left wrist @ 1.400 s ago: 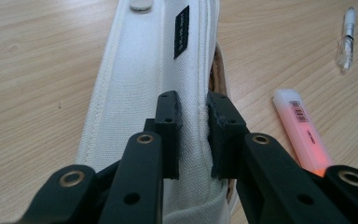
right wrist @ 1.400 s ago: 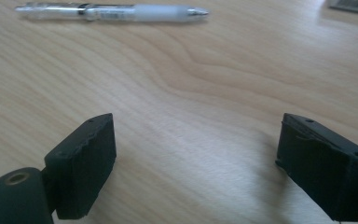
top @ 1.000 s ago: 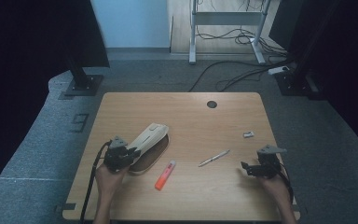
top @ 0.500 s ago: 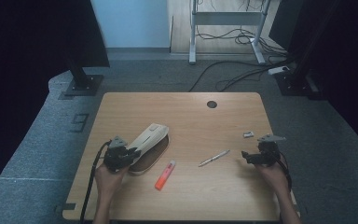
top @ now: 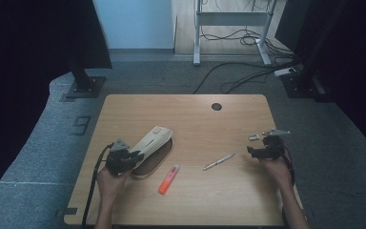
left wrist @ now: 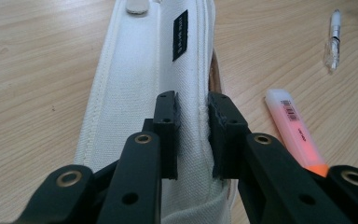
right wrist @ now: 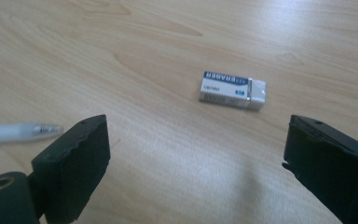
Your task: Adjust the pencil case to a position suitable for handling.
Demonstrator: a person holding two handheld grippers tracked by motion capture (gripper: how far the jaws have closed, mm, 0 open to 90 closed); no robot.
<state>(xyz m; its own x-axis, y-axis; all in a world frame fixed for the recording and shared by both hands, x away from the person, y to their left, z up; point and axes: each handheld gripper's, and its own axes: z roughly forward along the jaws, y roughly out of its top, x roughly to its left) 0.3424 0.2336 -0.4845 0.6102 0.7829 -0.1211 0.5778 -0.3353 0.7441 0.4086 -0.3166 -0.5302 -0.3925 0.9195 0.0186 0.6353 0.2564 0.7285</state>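
A white fabric pencil case [top: 153,142] lies left of centre on the wooden table [top: 195,114], its brown inside showing along one side. My left gripper [top: 132,157] is shut on the case's near edge. In the left gripper view the pads [left wrist: 168,116] pinch the stitched seam of the case [left wrist: 135,88]. My right gripper [top: 252,151] hovers at the right, open; its jaws have just been opening and nothing is between them. A white eraser [right wrist: 233,89] lies on the wood ahead of the right gripper [right wrist: 196,130]. From above, the eraser [top: 253,137] sits just beyond that gripper.
An orange highlighter [top: 168,172] lies beside the case, close to the left gripper's jaws [left wrist: 293,130]. A clear pen [top: 218,161] lies mid-table, its tip by the right gripper's left jaw [right wrist: 14,132]. A dark round cable hole [top: 216,106] sits near the far edge.
My right gripper has moved away from the person toward the eraser. The left gripper and the pencil case have stayed put.
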